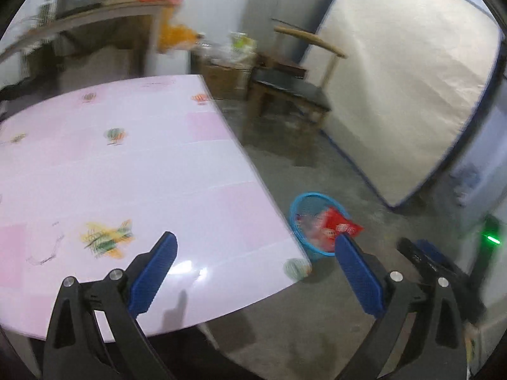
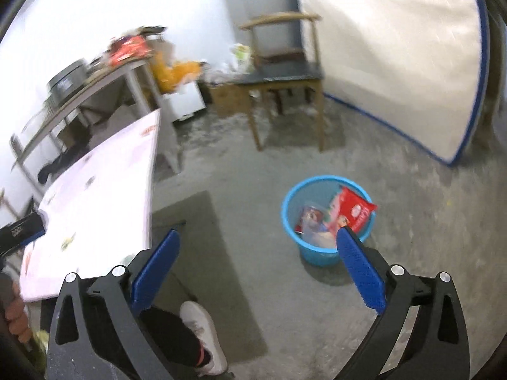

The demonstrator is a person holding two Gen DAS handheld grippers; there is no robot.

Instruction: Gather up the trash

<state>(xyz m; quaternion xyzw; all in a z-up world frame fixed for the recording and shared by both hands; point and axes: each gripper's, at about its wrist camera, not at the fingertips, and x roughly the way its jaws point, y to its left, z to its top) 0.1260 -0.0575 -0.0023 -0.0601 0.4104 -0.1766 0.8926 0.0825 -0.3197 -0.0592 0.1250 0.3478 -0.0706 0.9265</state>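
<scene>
- Left gripper (image 1: 255, 240) spread wide, empty, over the table (image 1: 126, 164) edge.
- Right gripper (image 2: 258, 237) likewise released, nothing between its pads.
- Red wrapper (image 2: 350, 212) stands in the blue bin (image 2: 317, 253) (long axis upright, leaning on the rim).

Your blue plastic bin (image 2: 328, 218) stands upright on the floor beside the table's corner, holding crumpled wrappers; a red snack packet (image 2: 351, 210) leans tilted over its rim.

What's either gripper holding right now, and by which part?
Nothing. Left gripper and right gripper are both open and empty; the red wrapper sits in the blue bin.
</scene>
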